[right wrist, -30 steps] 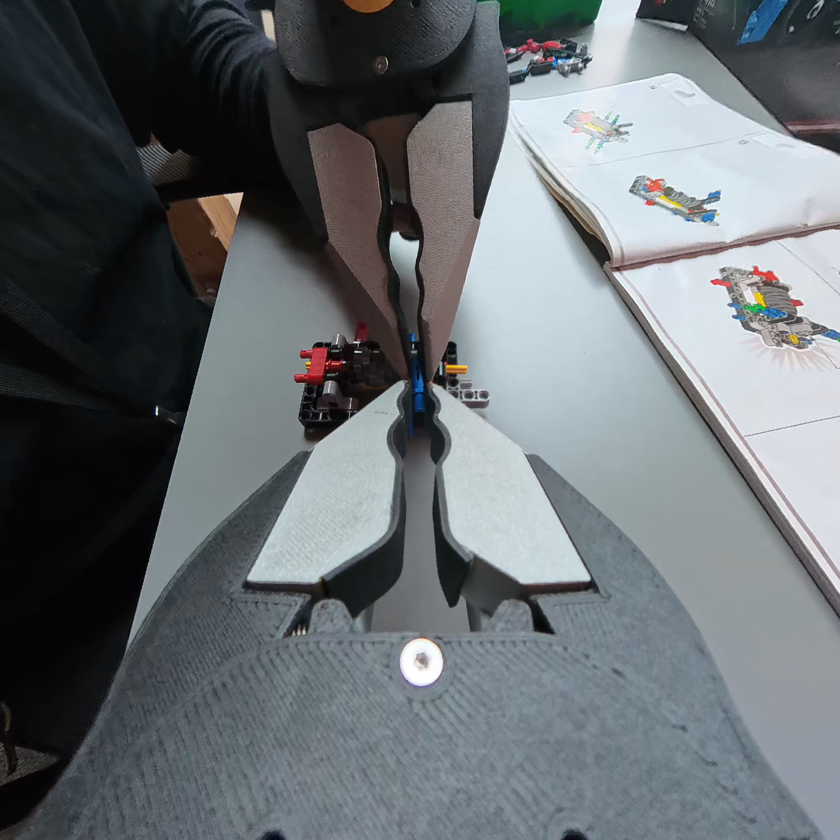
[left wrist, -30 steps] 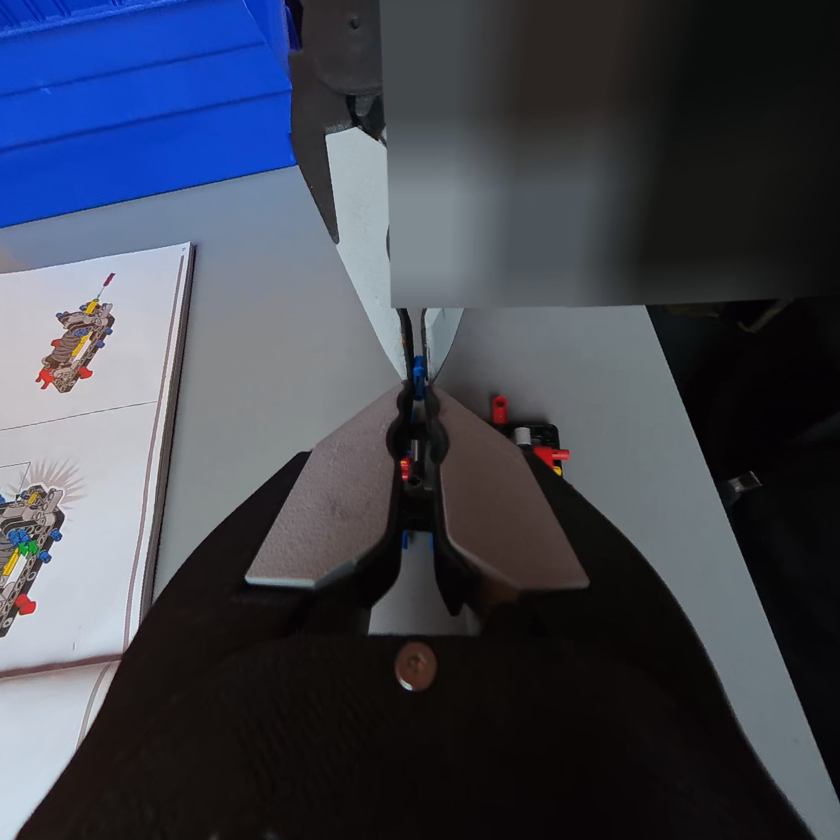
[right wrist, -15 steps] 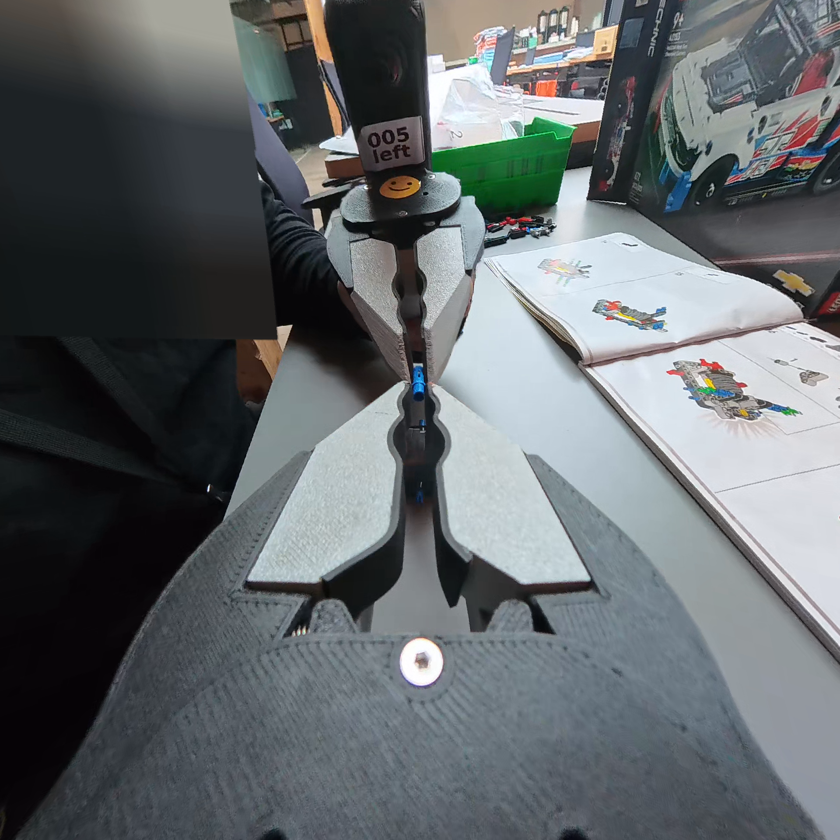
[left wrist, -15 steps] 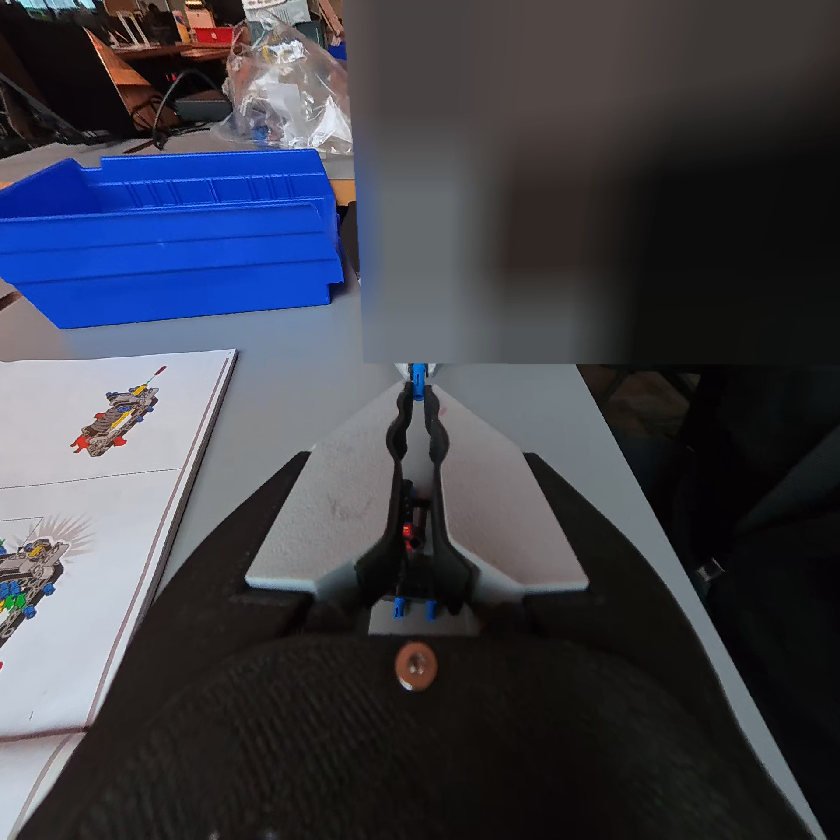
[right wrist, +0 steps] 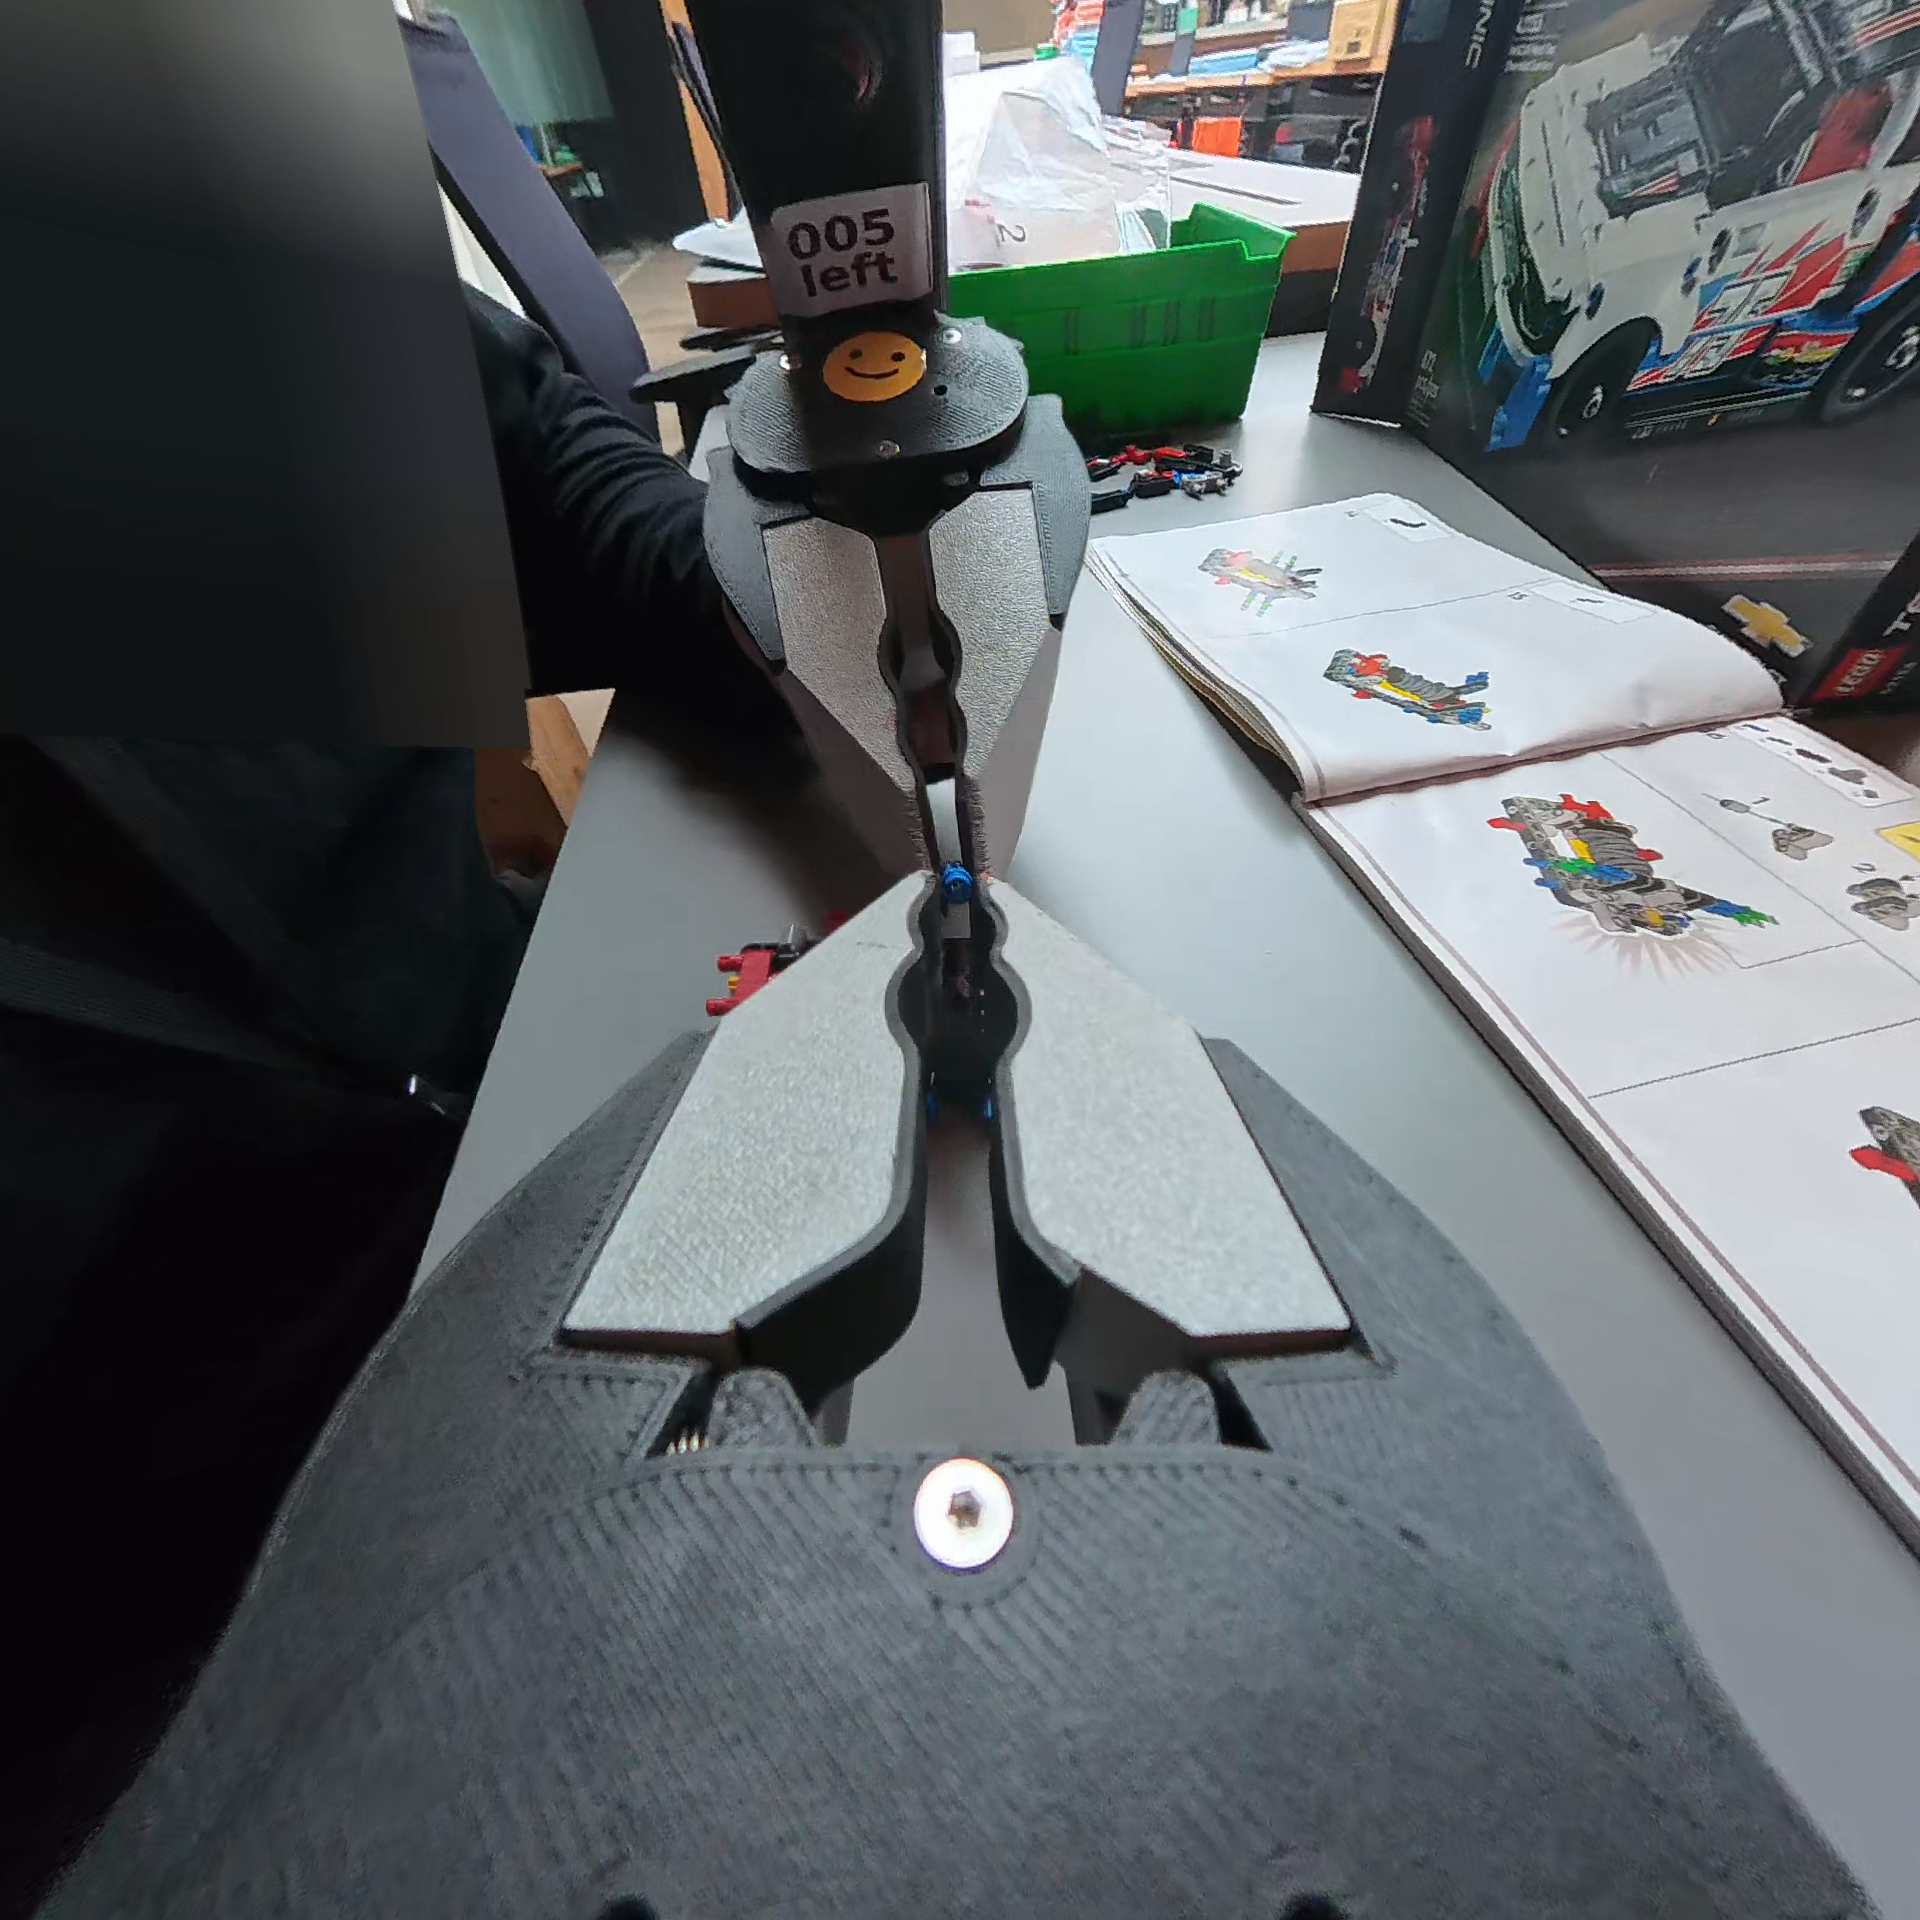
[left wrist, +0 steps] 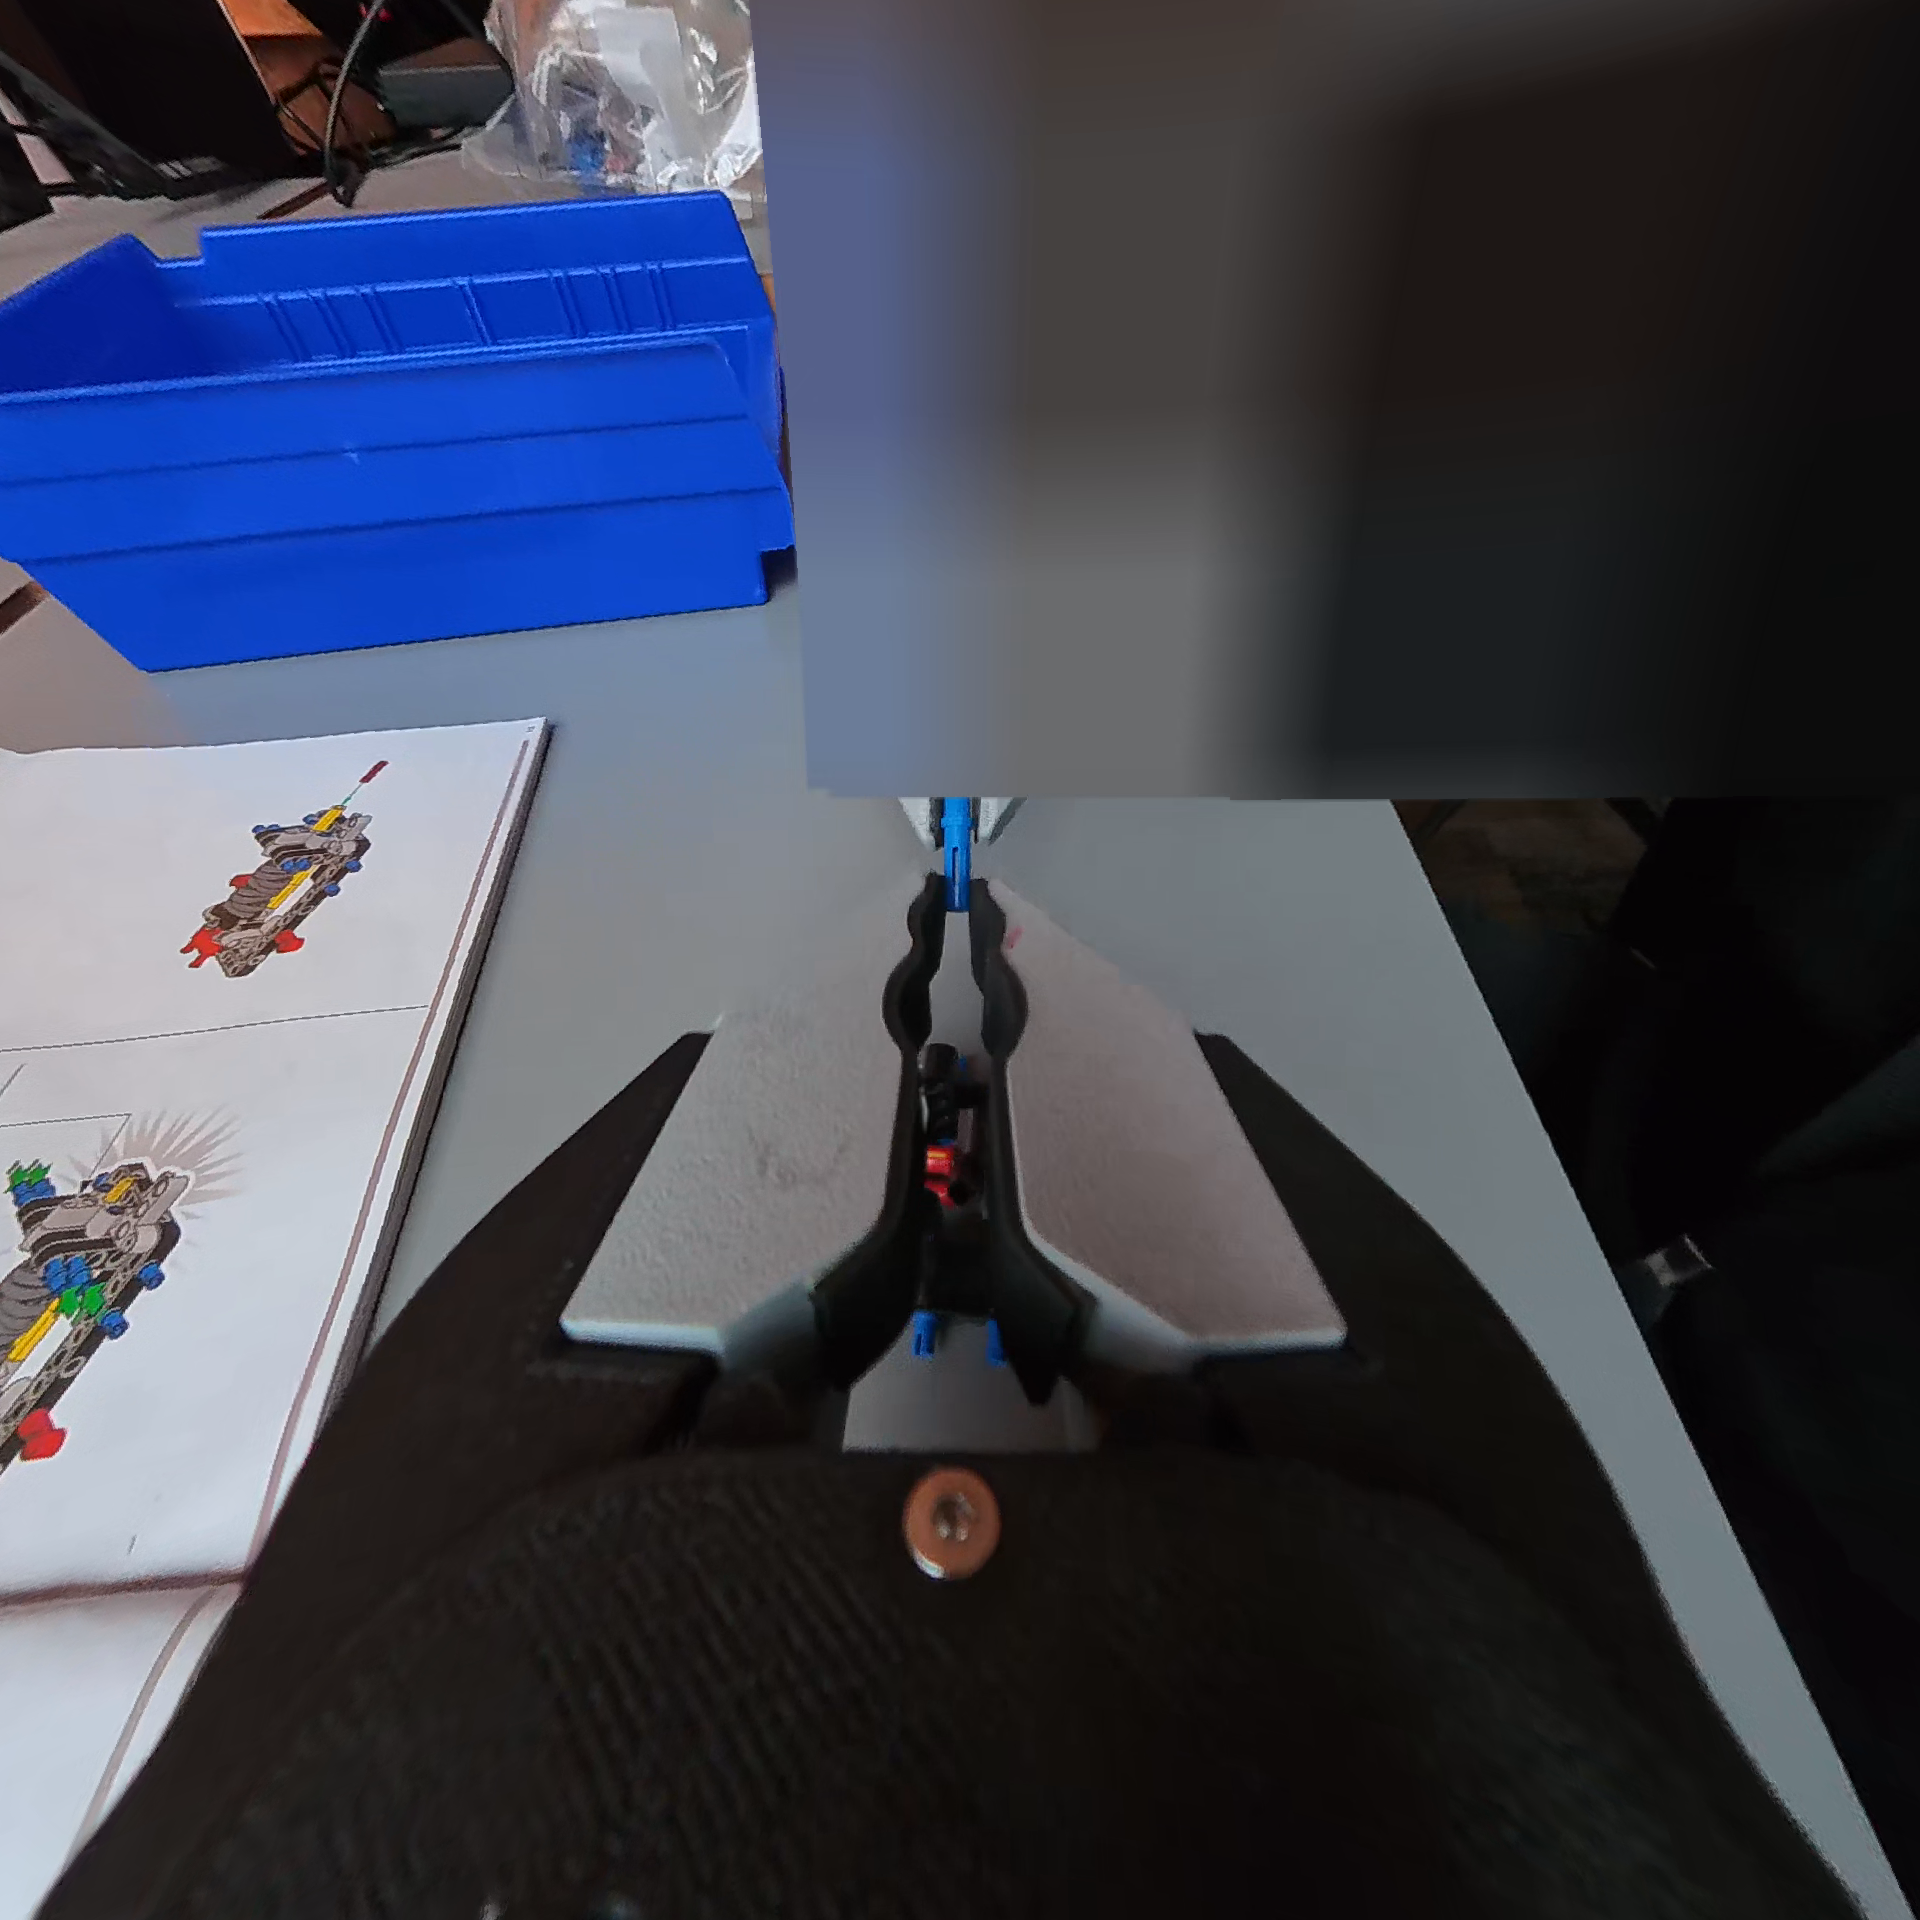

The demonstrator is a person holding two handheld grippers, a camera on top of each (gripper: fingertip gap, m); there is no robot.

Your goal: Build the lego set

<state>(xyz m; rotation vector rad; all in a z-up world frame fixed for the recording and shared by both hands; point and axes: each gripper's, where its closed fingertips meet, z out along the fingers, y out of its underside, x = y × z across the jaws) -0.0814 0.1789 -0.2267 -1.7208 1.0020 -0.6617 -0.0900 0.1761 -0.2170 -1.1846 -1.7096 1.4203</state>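
Small blue pin [left wrist: 957, 860] (upright), black lego frame [left wrist: 948, 1132] with red pegs below it

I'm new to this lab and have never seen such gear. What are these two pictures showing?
No robot here: a person holds a hand-held gripper in each hand, each carrying a camera that looks along its two fingers. The left wrist view shows the left hand-held gripper; the right wrist view shows the right hand-held gripper, with the left one facing it. Both tips meet on one small blue pin; which one grips it I cannot tell. Below them on the grey table sits a partly built model. An open instruction booklet, blue bin, green bin and set box surround it.
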